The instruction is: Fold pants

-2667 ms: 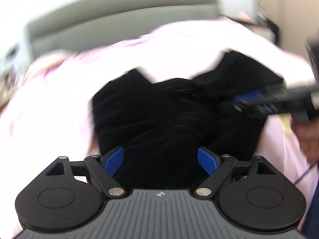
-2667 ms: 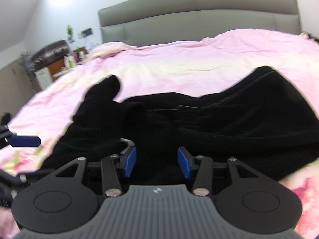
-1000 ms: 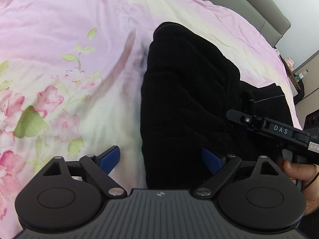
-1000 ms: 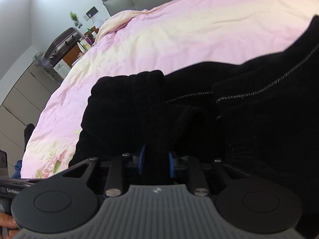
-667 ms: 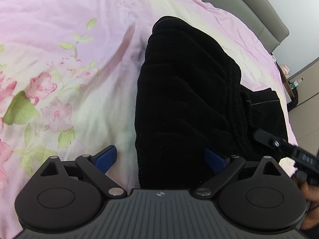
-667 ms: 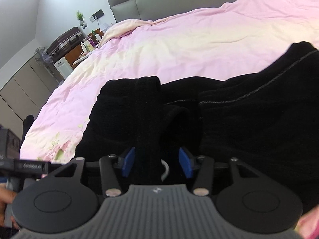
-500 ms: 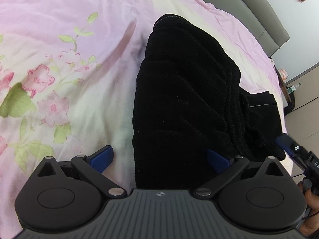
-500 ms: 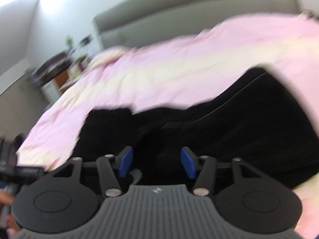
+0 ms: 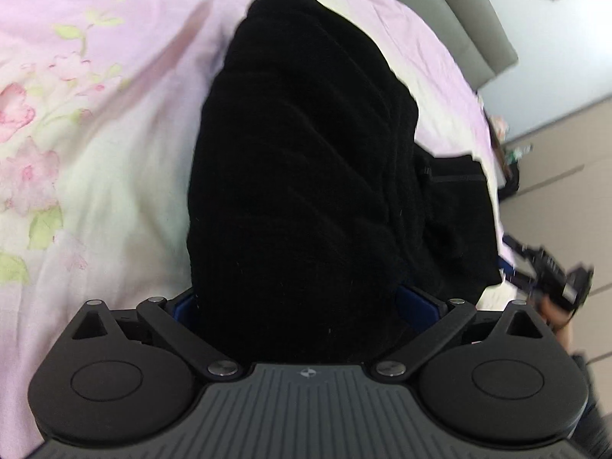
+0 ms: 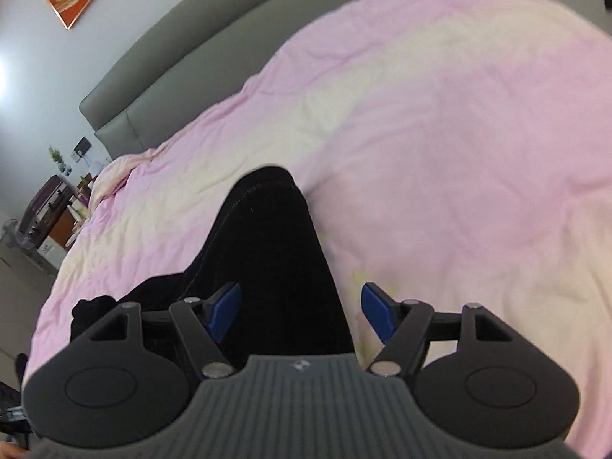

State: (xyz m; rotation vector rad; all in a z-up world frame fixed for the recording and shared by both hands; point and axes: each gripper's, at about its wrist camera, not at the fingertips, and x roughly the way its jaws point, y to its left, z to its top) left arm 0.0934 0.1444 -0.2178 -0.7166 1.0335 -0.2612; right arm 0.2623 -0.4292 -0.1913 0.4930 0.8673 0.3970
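Since the earlier frame, the left gripper (image 9: 302, 302) has been pushed onto the pants (image 9: 306, 153) on the bed (image 9: 95, 153); its jaws are wide, possibly ungripped. The right gripper (image 10: 300, 306) is open, empty. Soft, thick cloth is best held at the hem.

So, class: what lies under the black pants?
Under the black pants lies a pink floral duvet, visible around them. Whatever is directly beneath stays hidden by the fabric.

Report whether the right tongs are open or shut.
Open: the right tongs stand wide apart over the pants, their blue pads gripping nothing.
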